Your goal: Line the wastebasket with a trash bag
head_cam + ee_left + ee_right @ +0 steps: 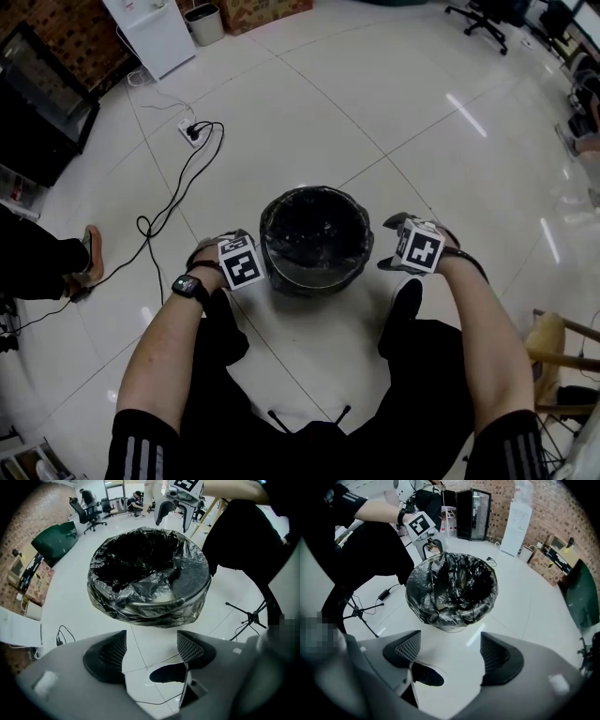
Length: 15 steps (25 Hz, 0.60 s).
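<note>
Wastebasket (281, 272) lined with black bag (314, 230), glossy white tile floor (394, 103), brick wall (70, 33)

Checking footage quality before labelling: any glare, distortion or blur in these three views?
Head view: light streaks glare on the glossy floor, with strong fisheye bending at the edges, otherwise sharp. Left gripper view: the trash bag glints on its folds, corners vignetted dark. Right gripper view: same dark vignette, bag in focus.

The trash bag (313, 225) is thin, glossy, crinkled black plastic. The floor (394, 112) is smooth, shiny pale tile. The fingers (190, 645) have ribbed matt pads.
</note>
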Tool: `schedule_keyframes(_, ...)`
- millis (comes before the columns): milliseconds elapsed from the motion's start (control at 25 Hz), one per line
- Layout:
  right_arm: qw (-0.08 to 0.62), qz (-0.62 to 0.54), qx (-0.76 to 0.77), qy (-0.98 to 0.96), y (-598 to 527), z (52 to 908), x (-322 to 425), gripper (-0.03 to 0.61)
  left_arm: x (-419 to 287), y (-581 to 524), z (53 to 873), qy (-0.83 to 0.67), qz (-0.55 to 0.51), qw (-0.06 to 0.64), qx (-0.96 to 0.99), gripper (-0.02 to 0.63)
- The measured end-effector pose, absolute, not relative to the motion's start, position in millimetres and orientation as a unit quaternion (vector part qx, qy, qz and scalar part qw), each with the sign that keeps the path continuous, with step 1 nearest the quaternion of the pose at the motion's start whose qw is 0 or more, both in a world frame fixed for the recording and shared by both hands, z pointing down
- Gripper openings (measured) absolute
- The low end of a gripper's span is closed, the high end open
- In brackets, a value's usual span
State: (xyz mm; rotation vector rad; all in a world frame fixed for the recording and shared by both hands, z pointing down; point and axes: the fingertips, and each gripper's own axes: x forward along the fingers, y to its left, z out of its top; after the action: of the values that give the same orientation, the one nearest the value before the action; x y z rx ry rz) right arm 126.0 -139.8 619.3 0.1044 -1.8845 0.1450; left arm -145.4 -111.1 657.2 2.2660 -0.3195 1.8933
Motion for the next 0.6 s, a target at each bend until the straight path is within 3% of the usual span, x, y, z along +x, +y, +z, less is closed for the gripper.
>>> schedule_keyframes(200, 0.529, 0.041, 0.120, -0.839, -169, 570, 120, 0.392, -127, -128, 609, -0.155, 0.600, 0.045, 0.783, 0.331)
schedule_keyframes(320, 0.513, -0.006, 0.156, -0.844, -181, 537, 104, 0.246, -108, -147, 562, -0.211, 0.555, 0.018, 0.804, 0.302)
schedule_keyframes(600, 0.444, -0.017, 0.209, -0.871, -171, 466, 58, 0.107, -71, -148, 466, -0.265, 0.463, -0.002, 0.846, 0.272)
